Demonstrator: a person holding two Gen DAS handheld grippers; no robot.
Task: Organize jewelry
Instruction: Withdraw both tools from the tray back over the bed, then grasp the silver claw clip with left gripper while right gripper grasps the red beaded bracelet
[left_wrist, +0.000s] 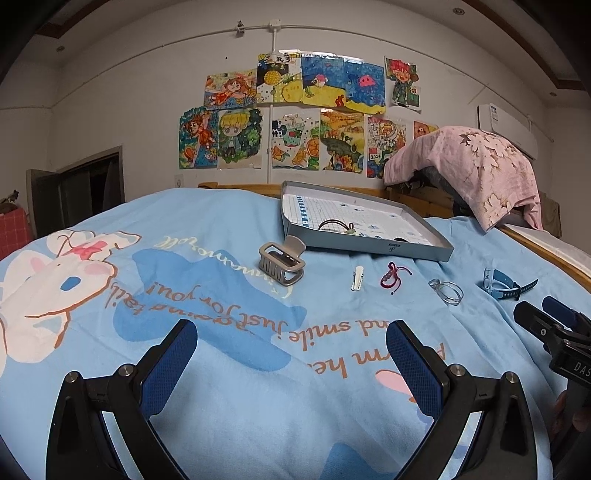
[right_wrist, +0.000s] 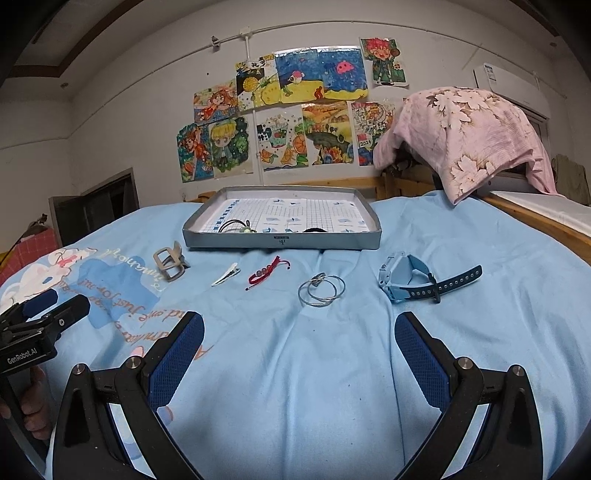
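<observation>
A grey shallow tray (right_wrist: 280, 242) (left_wrist: 373, 252) lies on the blue bed cover and holds a black hair tie (right_wrist: 234, 226) and a small dark item. In front of it lie a grey claw clip (left_wrist: 280, 264) (right_wrist: 170, 264), a white hair clip (left_wrist: 357, 277) (right_wrist: 226, 275), a red cord bracelet (left_wrist: 392, 275) (right_wrist: 266, 275), silver rings (left_wrist: 447, 291) (right_wrist: 321, 290) and a blue watch (right_wrist: 413, 278) (left_wrist: 504, 285). My left gripper (left_wrist: 291, 354) is open and empty, nearer than the claw clip. My right gripper (right_wrist: 299, 347) is open and empty, nearer than the rings.
A pink flowered cloth (right_wrist: 469, 136) hangs over something at the back right. A wooden bed rail (right_wrist: 539, 221) runs along the right. Drawings cover the wall (right_wrist: 280, 110). The left gripper shows at the left edge of the right wrist view (right_wrist: 44, 317).
</observation>
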